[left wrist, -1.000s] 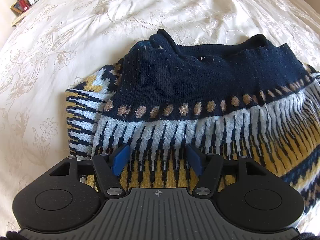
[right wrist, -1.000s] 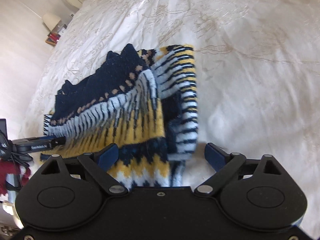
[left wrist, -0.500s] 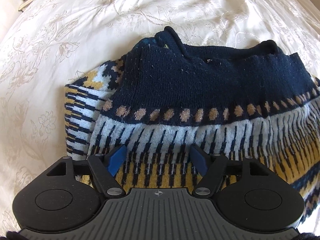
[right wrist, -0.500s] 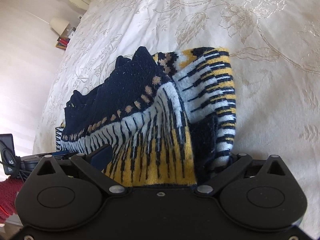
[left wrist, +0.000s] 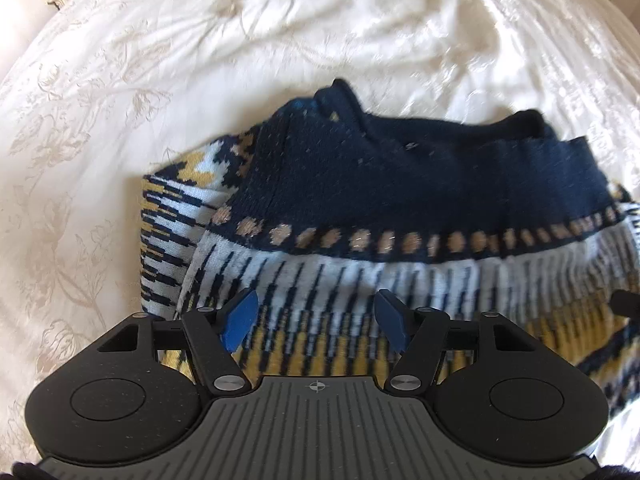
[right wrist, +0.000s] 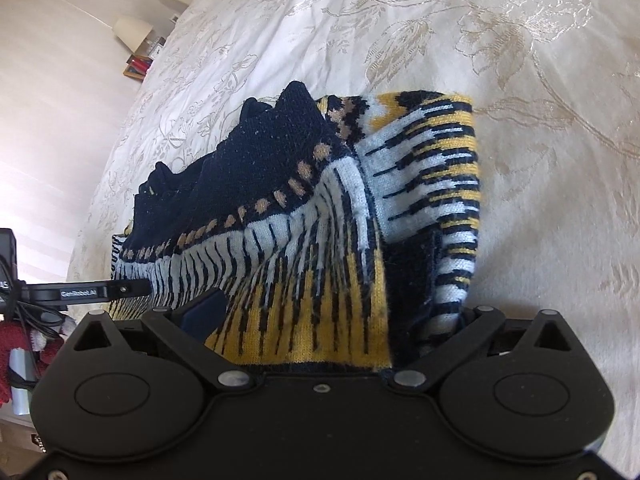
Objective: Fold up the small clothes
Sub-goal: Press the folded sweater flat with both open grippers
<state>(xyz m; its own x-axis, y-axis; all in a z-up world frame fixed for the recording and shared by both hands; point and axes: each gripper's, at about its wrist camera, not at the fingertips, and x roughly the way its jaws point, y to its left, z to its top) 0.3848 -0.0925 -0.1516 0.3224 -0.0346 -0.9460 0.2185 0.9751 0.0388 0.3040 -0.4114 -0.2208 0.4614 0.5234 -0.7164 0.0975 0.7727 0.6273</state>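
On the black arm of my left gripper (right wrist: 120, 290), seen from my right side, small white lettering reads roughly "GenRobot.AI". The navy, white and mustard patterned knit sweater (left wrist: 400, 208) lies folded, thick and nubbly, on the cream floral-embroidered bedspread (left wrist: 120, 100). My left jaws hang above it, closing on nothing. My right gripper (right wrist: 320, 312) is spread wide around its hem, unclamped.

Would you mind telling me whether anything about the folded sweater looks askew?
Yes: the sweater on the bedspread is folded unevenly. A striped layer sticks out past the navy top, and the collar edge bunches upward.
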